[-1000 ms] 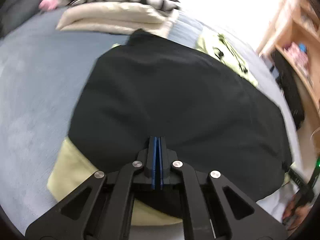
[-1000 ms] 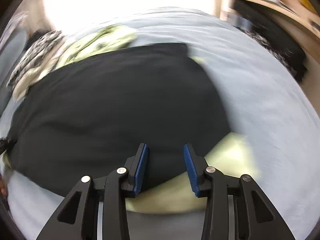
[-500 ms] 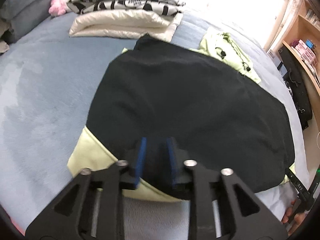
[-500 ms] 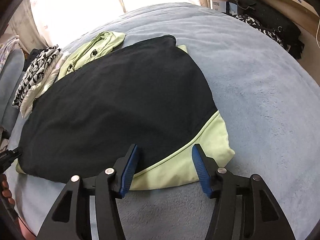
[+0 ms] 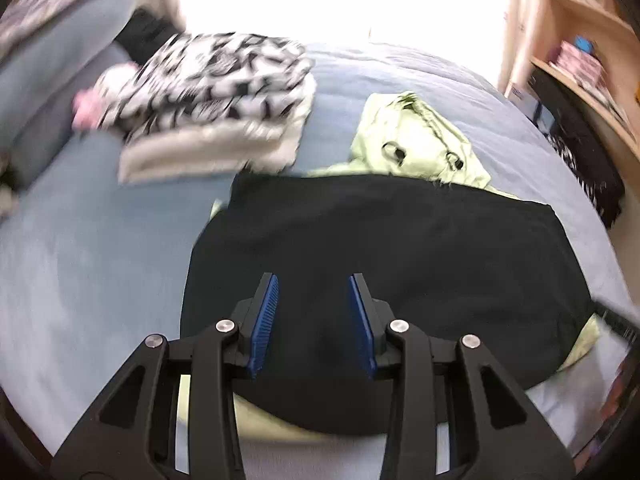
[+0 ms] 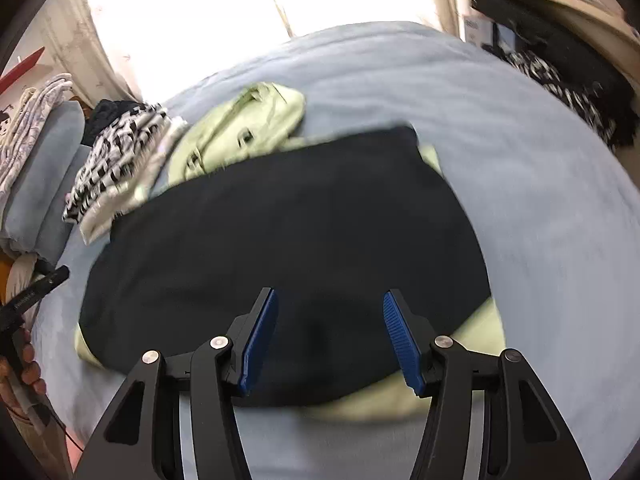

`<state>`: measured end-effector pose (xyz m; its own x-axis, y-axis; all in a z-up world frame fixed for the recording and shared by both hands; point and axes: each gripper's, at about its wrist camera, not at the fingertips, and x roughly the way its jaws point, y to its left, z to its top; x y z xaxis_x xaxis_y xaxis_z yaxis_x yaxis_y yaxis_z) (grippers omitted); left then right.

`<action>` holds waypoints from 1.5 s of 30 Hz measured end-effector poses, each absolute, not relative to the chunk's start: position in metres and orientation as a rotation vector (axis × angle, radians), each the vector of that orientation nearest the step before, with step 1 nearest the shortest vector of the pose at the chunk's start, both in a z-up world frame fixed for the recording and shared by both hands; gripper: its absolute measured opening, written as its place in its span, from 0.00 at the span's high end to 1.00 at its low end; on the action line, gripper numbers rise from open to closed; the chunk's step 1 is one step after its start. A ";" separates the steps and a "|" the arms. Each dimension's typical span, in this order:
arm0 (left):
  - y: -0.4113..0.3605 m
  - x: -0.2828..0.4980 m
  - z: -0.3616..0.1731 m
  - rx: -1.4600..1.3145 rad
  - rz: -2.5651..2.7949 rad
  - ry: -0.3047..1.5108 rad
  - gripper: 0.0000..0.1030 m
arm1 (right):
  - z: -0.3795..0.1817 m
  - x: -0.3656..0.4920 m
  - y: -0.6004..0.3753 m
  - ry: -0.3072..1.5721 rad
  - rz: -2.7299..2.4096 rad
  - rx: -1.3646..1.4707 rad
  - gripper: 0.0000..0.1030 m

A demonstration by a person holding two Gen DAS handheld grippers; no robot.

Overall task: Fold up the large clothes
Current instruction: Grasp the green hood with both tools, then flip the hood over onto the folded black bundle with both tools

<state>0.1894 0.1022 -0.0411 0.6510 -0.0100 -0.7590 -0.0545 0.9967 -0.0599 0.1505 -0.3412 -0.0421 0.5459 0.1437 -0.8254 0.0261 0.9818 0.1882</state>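
The left gripper [image 5: 313, 322] is opening, with nothing between its pads. The right gripper [image 6: 329, 338] is half wide and empty too. Both hang over the near edge of the black and green jacket [image 5: 400, 264], which lies long from side to side on the blue bed [image 6: 540, 200]. Folded clothes [image 5: 216, 96] sit behind; the right side is bare.

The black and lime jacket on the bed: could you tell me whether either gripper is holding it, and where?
Nothing is held: left gripper, jaws opening, and right gripper are clear above the jacket.
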 end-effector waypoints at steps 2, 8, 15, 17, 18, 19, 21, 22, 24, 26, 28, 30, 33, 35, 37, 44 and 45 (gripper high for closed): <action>0.092 0.213 -0.031 -0.009 0.014 0.849 0.68 | -0.027 0.177 -0.340 0.975 0.067 0.158 0.46; 0.066 0.297 -0.002 0.123 -0.034 0.788 0.65 | 0.019 0.266 -0.339 0.894 0.076 0.133 0.45; 0.047 0.423 -0.006 0.106 -0.106 0.811 0.56 | 0.009 0.377 -0.340 0.917 0.124 0.296 0.35; 0.045 0.457 -0.019 0.087 -0.093 0.847 0.56 | -0.004 0.409 -0.335 0.952 0.139 0.338 0.35; 0.045 0.476 -0.029 0.065 -0.094 0.875 0.56 | -0.015 0.425 -0.329 0.978 0.153 0.357 0.35; 0.046 0.490 -0.037 0.045 -0.093 0.898 0.56 | -0.025 0.438 -0.324 0.997 0.159 0.366 0.35; 0.048 0.519 -0.059 0.001 -0.094 0.947 0.56 | -0.048 0.458 -0.318 1.028 0.155 0.372 0.35; 0.049 0.529 -0.069 -0.006 -0.081 0.963 0.56 | -0.060 0.472 -0.314 1.048 0.157 0.375 0.35; 0.050 0.545 -0.087 -0.017 -0.087 0.988 0.56 | -0.079 0.486 -0.310 1.071 0.159 0.388 0.36; 0.050 0.556 -0.100 -0.041 -0.094 1.005 0.56 | -0.095 0.497 -0.303 1.083 0.153 0.392 0.36; 0.051 0.567 -0.110 -0.073 -0.117 1.023 0.56 | -0.110 0.510 -0.300 1.084 0.135 0.400 0.36; 0.050 0.577 -0.119 -0.082 -0.121 1.040 0.56 | -0.125 0.524 -0.300 1.090 0.132 0.412 0.36; 0.048 0.588 -0.133 -0.092 -0.132 1.069 0.56 | -0.144 0.543 -0.296 1.108 0.121 0.403 0.40; 0.045 0.589 -0.142 -0.083 -0.138 1.087 0.56 | -0.154 0.555 -0.292 1.124 0.119 0.394 0.43; 0.043 0.591 -0.149 -0.061 -0.131 1.098 0.58 | -0.161 0.564 -0.288 1.128 0.113 0.386 0.49; 0.031 0.580 -0.137 0.032 -0.093 1.037 1.00 | -0.156 0.569 -0.265 1.101 0.119 0.250 0.95; 0.032 0.576 -0.130 0.036 -0.081 1.026 1.00 | -0.151 0.566 -0.263 1.086 0.124 0.247 0.95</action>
<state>0.5764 0.0318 -0.1305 0.5157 -0.0508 -0.8552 0.0849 0.9964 -0.0080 0.5659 -0.2634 -0.1505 0.4626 0.2200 -0.8588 0.0211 0.9657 0.2588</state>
